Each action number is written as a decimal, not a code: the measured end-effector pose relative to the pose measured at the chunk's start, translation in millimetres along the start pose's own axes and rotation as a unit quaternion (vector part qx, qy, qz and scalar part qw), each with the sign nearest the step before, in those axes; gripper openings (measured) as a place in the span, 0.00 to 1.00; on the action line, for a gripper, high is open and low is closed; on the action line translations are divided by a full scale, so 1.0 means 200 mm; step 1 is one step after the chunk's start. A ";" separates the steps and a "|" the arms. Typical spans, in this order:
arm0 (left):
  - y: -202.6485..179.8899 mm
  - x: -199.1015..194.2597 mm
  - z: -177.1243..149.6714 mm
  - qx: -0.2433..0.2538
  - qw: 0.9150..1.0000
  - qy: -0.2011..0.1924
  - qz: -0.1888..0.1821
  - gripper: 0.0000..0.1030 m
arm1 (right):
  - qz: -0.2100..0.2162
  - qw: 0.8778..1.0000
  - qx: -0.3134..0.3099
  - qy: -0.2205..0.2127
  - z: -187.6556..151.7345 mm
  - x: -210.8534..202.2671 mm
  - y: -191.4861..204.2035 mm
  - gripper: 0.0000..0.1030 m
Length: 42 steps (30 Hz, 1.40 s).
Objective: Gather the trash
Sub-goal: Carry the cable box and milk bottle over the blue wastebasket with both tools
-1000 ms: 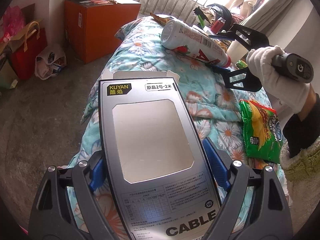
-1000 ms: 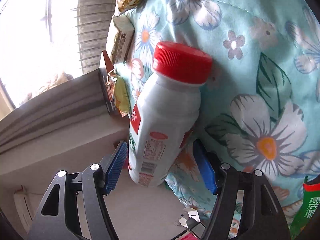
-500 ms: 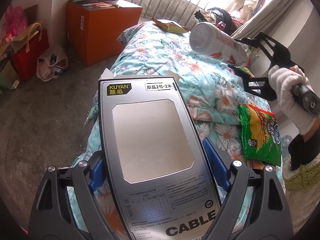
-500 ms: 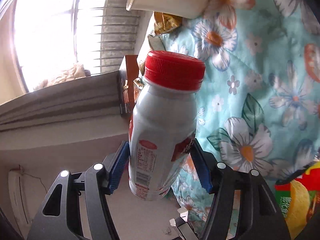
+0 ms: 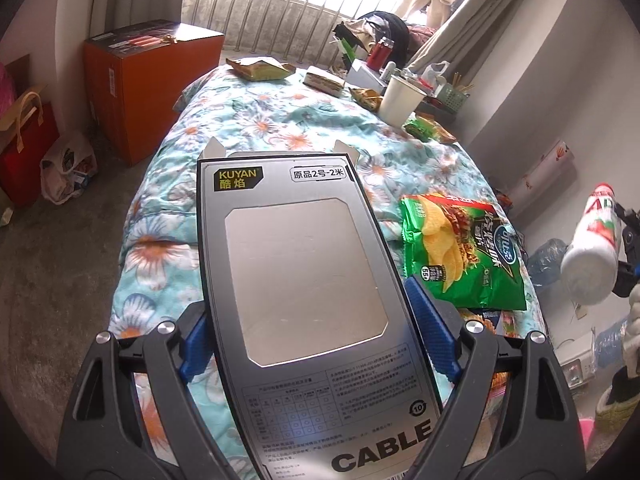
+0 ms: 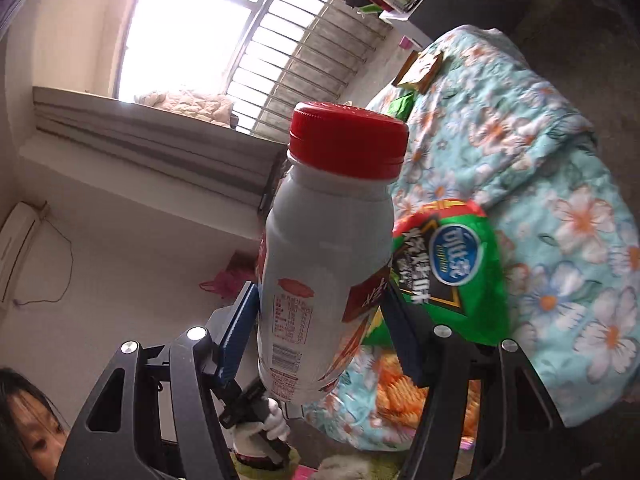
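The left gripper [image 5: 316, 336] clamps a flat, glossy grey cable box [image 5: 304, 280] (cardboard, with a matte window panel) between its blue ribbed pads; the right gripper [image 6: 320, 320] pinches a smooth white plastic bottle [image 6: 328, 264] with a ridged red cap [image 6: 348, 140], lifted clear of the bed; a crinkly green chip bag [image 5: 460, 252] lies flat on the quilted floral bedspread [image 5: 248, 128]; beyond, a white paper cup [image 5: 400, 100], an orange carton [image 5: 148, 84] on grey floor, and a barred window.
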<state>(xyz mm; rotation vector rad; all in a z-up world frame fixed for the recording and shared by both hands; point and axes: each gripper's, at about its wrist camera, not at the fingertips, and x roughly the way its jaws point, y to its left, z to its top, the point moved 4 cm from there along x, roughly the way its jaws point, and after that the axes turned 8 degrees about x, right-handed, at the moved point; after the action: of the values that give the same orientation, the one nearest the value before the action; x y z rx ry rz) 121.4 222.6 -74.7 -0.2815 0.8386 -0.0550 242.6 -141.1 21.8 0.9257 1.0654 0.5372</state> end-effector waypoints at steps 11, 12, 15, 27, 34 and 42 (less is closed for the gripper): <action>-0.22 0.14 0.01 0.042 0.999 0.028 -0.004 0.78 | -0.175 0.984 -0.003 0.008 -0.16 -0.16 -0.51 0.59; -0.24 0.14 0.01 0.045 0.999 0.028 -0.003 0.78 | -0.189 0.982 -0.008 0.009 -0.16 -0.12 -0.51 0.59; -0.28 0.12 0.02 0.055 0.998 0.025 0.002 0.78 | -0.226 0.974 -0.030 0.010 -0.13 0.04 -0.53 0.59; -0.38 0.08 0.01 0.086 0.996 0.017 0.017 0.78 | -0.265 0.963 -0.045 0.016 -0.11 0.21 -0.52 0.61; -0.44 0.07 0.00 0.109 0.994 0.012 0.019 0.78 | -0.251 0.967 -0.038 0.001 -0.15 0.18 -0.54 0.59; -0.51 0.02 0.01 0.140 0.989 -0.010 0.039 0.78 | -0.240 0.969 -0.048 -0.010 -0.19 0.15 -0.49 0.58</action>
<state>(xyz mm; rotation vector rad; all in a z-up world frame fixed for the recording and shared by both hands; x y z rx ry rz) 131.7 125.4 -48.5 0.0150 0.8102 -0.0957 216.0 -156.9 -82.8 0.5564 1.1847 0.1734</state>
